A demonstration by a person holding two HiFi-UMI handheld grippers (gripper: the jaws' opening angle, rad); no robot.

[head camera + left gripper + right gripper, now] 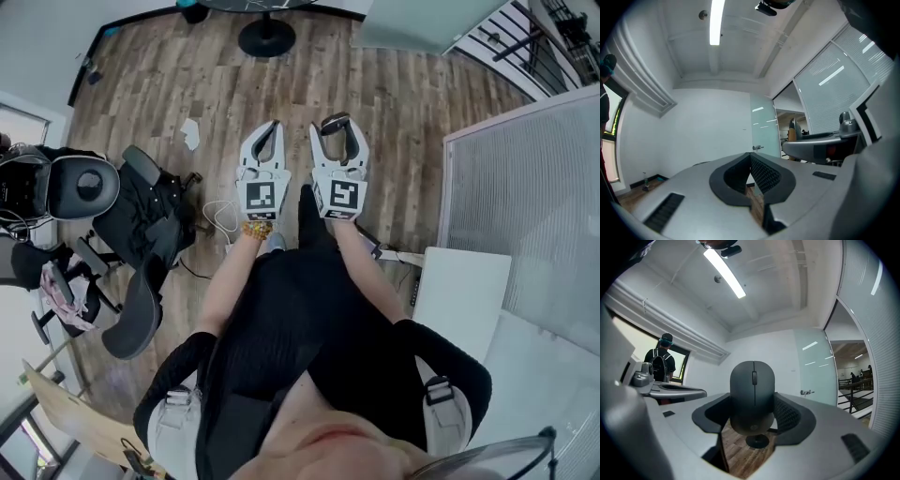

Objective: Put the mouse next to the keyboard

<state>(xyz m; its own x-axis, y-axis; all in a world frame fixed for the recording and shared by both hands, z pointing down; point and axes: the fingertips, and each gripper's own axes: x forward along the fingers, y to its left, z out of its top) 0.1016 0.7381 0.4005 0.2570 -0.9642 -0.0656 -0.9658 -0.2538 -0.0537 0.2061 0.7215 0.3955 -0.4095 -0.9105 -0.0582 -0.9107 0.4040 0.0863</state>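
Right fingers [790,414] are clamped on the mouse [752,397], squeezing its sides, with the wheel end poking out past the tips! Left fingers [765,176] are pressed together with nothing between them. The left gripper [266,142] sits just left of the mouse, level with the right gripper [339,139]. The wooden floor [394,112] lies below the mouse, and a chair [150,234] stands well to its left.

Head view looks steeply down; 2 gripper views share the glass door [764,124].
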